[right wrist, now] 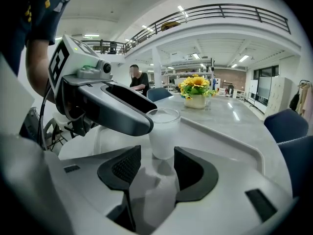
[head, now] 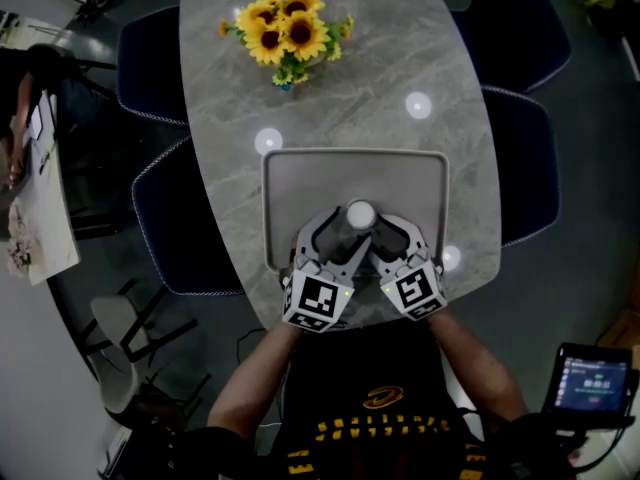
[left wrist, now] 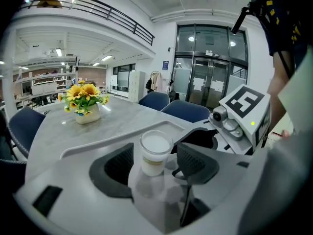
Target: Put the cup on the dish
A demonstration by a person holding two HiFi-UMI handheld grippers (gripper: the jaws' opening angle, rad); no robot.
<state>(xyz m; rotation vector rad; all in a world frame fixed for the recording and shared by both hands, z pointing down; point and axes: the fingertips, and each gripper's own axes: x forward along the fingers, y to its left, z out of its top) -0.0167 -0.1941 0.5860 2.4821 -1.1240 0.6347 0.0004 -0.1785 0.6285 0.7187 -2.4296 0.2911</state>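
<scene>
Left gripper view: left claw (left wrist: 156, 161) wide, straddling cup (left wrist: 155, 148), no clamp evident; right claw (right wrist: 157, 164) likewise. Cup appears light, thin-walled, slick, crushable. Rec. gentle hold mid-wall, below rim.

My left gripper (head: 332, 230) and right gripper (head: 388, 232) angle inward, tips close together, both jaw pairs apart.

In the head view the left gripper (head: 336, 230) and right gripper (head: 385, 230) are covering the cup's (head: 360, 213) lower body and the tray's (head: 300, 183) near rim. The handheld screen (head: 592, 380) is showing text too small to read.
</scene>
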